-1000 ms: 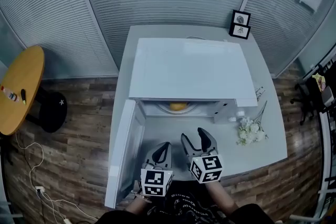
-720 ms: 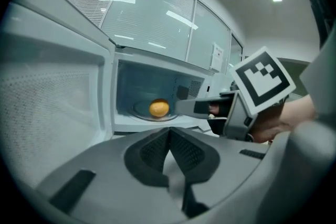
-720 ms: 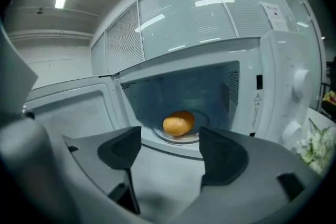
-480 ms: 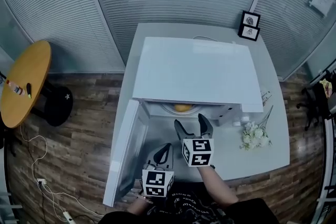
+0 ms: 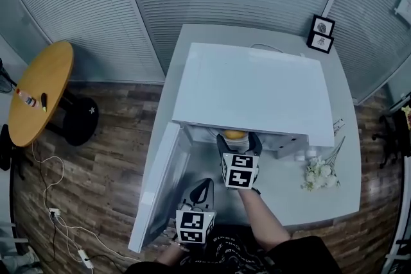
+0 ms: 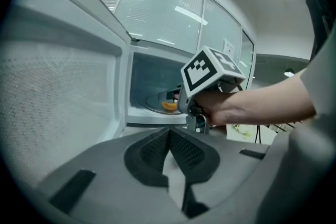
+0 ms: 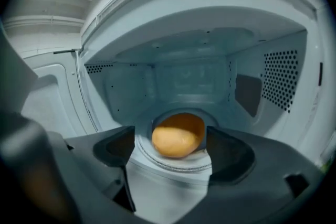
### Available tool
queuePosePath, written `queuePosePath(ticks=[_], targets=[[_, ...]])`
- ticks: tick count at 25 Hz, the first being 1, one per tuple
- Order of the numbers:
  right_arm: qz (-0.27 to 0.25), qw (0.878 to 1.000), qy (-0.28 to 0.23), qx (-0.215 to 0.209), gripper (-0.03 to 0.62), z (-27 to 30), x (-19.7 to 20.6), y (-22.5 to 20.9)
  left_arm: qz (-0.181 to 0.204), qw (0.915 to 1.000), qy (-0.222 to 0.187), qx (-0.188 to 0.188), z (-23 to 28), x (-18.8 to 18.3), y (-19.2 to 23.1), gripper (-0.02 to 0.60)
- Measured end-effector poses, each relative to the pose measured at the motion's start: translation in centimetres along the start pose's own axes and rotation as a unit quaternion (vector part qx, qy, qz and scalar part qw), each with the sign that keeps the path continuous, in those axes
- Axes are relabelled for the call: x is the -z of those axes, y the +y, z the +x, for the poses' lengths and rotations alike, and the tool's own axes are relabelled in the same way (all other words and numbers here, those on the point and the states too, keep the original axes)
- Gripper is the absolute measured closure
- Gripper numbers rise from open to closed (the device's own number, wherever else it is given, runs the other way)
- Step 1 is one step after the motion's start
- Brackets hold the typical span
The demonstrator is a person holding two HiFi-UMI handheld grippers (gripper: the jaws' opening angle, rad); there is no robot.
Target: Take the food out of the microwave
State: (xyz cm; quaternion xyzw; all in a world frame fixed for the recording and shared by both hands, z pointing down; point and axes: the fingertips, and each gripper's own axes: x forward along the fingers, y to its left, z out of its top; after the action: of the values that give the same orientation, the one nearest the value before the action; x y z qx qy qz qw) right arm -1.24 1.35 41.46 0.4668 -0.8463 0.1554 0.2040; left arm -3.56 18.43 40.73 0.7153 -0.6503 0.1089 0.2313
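The white microwave [image 5: 257,90] stands on the pale table [image 5: 334,202] with its door [image 5: 157,186] swung open to the left. Inside, a round orange-yellow piece of food [image 7: 175,142] sits in an orange bowl [image 7: 195,124] on the turntable [image 7: 173,164]. My right gripper [image 5: 237,140] is at the oven's mouth. Its jaws are opening wide, one on each side of the food and a little short of it, touching nothing. My left gripper [image 5: 204,184] hangs back near the table's front edge, shut and empty. From there I see the food [image 6: 169,106] past the right gripper's marker cube [image 6: 210,73].
A bunch of white flowers [image 5: 319,171] lies on the table right of the microwave, and two framed pictures [image 5: 321,34] stand at the back right corner. A round wooden side table [image 5: 35,96] stands far left. Cables [image 5: 64,228] run over the wooden floor.
My right gripper has moved forward from mid-table to the microwave's opening, and its jaws have spread wider. The left gripper has stayed near the front edge.
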Motion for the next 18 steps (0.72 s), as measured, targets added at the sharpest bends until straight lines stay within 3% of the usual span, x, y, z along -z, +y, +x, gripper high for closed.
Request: queuePosePath(ticks=[10, 18], targets=[[-0.008, 0.999, 0.031, 0.02, 0.194, 3.0, 1.0, -1.2, 0.003, 0.9999, 0.012, -0.005, 0.4, 0.3, 0.4, 0.574], [-0.029, 0.999, 0.036, 0.005, 0.195, 3.7, 1.1, -1.2, 0.004, 0.9997, 0.024, -0.008, 0.9, 0.7, 0.7, 0.574]])
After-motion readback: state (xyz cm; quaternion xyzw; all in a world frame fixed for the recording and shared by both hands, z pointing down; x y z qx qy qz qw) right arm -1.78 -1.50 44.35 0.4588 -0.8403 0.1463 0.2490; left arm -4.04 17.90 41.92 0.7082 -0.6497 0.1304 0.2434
